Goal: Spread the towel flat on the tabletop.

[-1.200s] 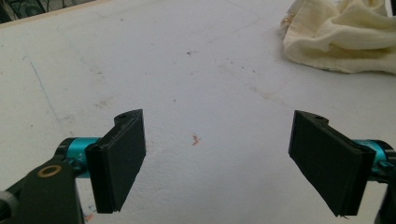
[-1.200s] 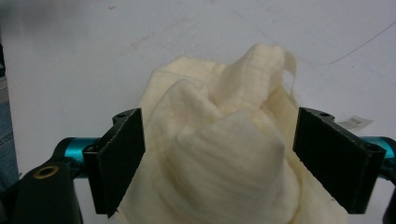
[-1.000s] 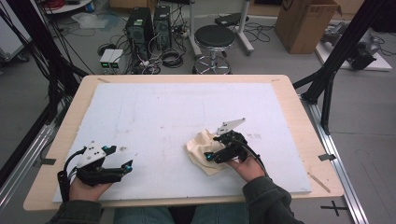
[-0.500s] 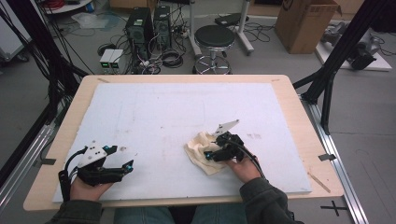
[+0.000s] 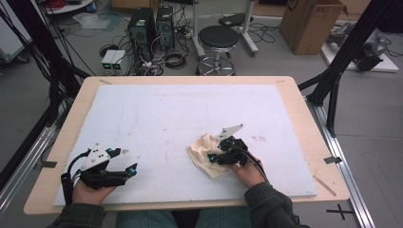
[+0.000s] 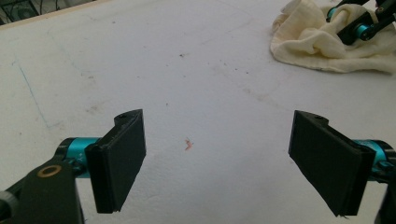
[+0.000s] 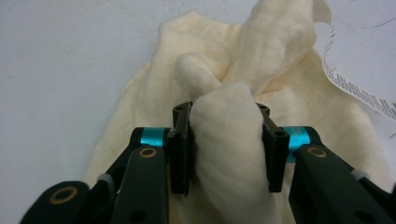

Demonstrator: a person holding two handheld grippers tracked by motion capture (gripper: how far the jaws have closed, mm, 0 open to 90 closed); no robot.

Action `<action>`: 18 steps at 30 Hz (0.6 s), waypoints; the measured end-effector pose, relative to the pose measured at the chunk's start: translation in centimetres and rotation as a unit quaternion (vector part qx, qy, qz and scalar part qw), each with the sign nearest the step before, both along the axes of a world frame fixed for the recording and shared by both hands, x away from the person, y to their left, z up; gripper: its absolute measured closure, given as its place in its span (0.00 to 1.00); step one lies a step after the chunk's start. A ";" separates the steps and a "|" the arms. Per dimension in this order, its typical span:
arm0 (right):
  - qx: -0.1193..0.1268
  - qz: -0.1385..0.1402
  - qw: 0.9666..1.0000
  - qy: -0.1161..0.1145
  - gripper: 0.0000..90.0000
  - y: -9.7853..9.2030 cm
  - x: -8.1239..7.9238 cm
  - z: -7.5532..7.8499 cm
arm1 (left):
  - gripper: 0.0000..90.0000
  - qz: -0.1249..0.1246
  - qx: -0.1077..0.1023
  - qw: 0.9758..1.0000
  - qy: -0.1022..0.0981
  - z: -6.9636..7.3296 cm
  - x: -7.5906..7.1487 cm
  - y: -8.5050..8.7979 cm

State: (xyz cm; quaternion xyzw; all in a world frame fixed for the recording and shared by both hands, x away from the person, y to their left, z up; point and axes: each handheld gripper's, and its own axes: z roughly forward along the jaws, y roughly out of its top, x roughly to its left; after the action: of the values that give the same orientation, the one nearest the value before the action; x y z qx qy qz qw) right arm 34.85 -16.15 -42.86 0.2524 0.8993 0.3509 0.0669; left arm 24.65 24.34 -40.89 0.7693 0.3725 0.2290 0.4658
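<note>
a white mat (image 5: 157, 114) covers the table. the cream cloth (image 5: 205, 154) lies bunched at its near middle, a fold pinched in the right gripper (image 7: 226, 149), whose jaws have just been closing. the left gripper (image 6: 217, 161) gapes empty, well apart leftward.

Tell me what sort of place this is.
Probably a lab or workshop set up for recording: computer towers with tangled cables on the floor, a black stool, a cardboard box, and black frame struts around the table.
</note>
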 end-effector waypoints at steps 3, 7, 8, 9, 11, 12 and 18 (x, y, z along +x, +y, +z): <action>0.003 -0.001 1.000 0.002 0.75 -0.1 0.1 0.0 | 0.21 0.000 0.001 1.000 0.000 0.0 0.0 0.0; 0.006 -0.002 1.000 0.004 0.76 -0.2 0.1 0.1 | 0.21 0.001 -0.001 1.000 0.001 0.0 0.0 0.1; 0.010 -0.003 1.000 0.008 0.76 -0.2 0.1 0.1 | 0.21 0.001 -0.001 1.000 0.001 -0.1 0.1 0.1; 0.017 -0.005 1.000 0.013 0.76 -0.4 0.2 0.2 | 0.21 0.002 -0.001 1.000 0.002 -0.1 0.1 0.1; 0.021 -0.006 1.000 0.013 0.76 -0.5 0.3 0.2 | 0.22 0.000 0.002 1.000 0.002 -0.1 0.1 0.1; 0.027 -0.007 0.999 0.017 0.76 -0.6 0.4 0.3 | 0.22 0.000 0.002 1.000 0.002 -0.1 0.1 0.1; 0.045 -0.007 0.999 0.029 0.76 -0.9 0.5 0.5 | 0.22 0.001 0.001 1.000 0.000 -0.1 0.1 0.2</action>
State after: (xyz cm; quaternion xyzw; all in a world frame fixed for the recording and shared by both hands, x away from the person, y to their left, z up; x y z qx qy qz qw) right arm 35.34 -17.04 -42.40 0.2713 0.8825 0.3828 0.0323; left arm 24.75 24.54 -40.95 0.7693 0.3728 0.2298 0.4653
